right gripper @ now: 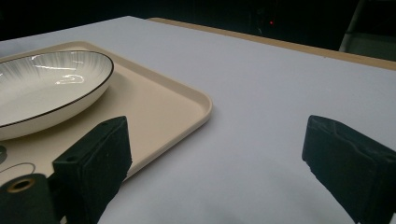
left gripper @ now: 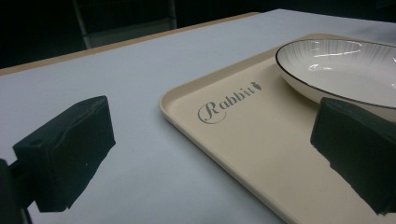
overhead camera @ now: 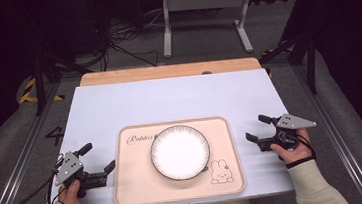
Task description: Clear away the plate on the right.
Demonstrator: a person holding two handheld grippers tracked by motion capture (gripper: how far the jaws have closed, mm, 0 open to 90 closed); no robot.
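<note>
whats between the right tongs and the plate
Only bare surface: a strip of white table top, then the beige tray's rim and floor up to the plate. The high view and the right gripper view show it; the right tongs stand open.

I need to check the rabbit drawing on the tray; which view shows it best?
The high view: the whole rabbit drawing shows at the tray's near right corner. The right gripper view catches a cut-off trace of it; the left gripper view shows the tray's lettering instead.

A pale blue-white table top point(overhead camera: 169, 100) is catching dim light, a bare wooden strip point(overhead camera: 166, 72) edging its far side. Beyond, a grey floor point(overhead camera: 202, 29) is carrying black cables point(overhead camera: 128, 47) and a white metal stand point(overhead camera: 206, 16), fading into darkness.
</note>
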